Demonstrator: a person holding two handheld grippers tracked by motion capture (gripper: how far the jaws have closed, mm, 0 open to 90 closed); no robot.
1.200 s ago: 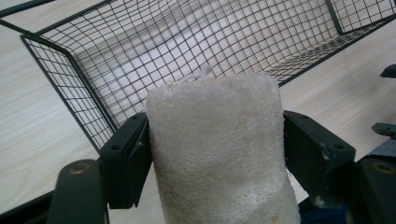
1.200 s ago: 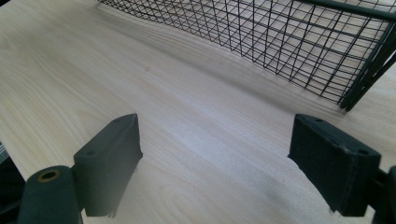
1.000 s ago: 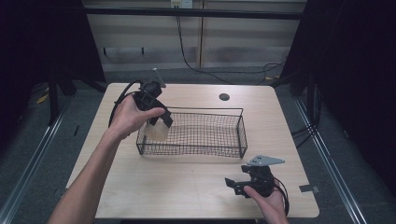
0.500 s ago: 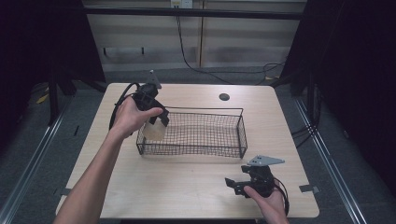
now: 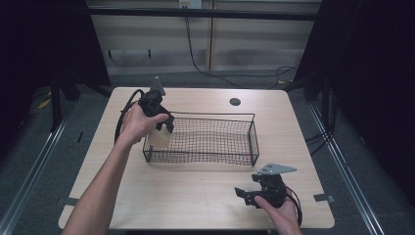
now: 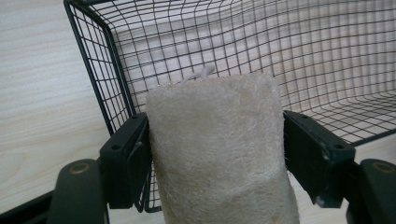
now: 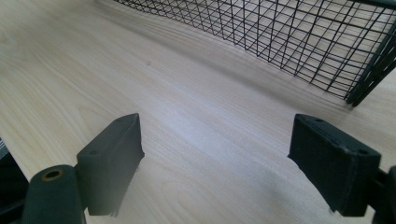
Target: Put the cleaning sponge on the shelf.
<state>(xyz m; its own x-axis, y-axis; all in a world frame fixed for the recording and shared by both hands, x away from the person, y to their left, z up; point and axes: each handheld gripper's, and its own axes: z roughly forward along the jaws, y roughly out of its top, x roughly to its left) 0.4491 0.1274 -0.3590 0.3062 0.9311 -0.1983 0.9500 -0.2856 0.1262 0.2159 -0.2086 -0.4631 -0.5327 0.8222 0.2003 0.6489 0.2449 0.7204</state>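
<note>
The left gripper [image 5: 161, 128] is up at the near-left corner of the black wire basket [image 5: 230, 117], and it has a firm hold of a pale, fibrous loofah block [image 5: 160, 137]. From the left gripper view the two black jaws press flat against either side of that loofah block [image 6: 215, 149], which stands upright between them, its rough cream surface bulging a little above the pads. Just behind it runs the basket's corner post and its mesh wall [image 6: 112, 84], so the block hangs right at the rim on that left end, half over the corner; I cannot tell from here whether it is inside the wire or just outside it. The person's left hand [image 5: 134, 125] wraps the gripper body, the forearm stretching up from the bottom edge, a black cable looping off behind.

Down at the near-right edge of the light wooden table [image 5: 195, 200], the right gripper [image 5: 243, 194] rests low in the right hand [image 5: 280, 208], well apart from the basket. Its jaws stand wide apart with nothing between them but bare wood grain [image 7: 205, 140]; the basket's mesh side [image 7: 289, 42] shows farther off at the top of that view. The grey three-cornered plate [image 5: 276, 169] sits on top of it.
</note>
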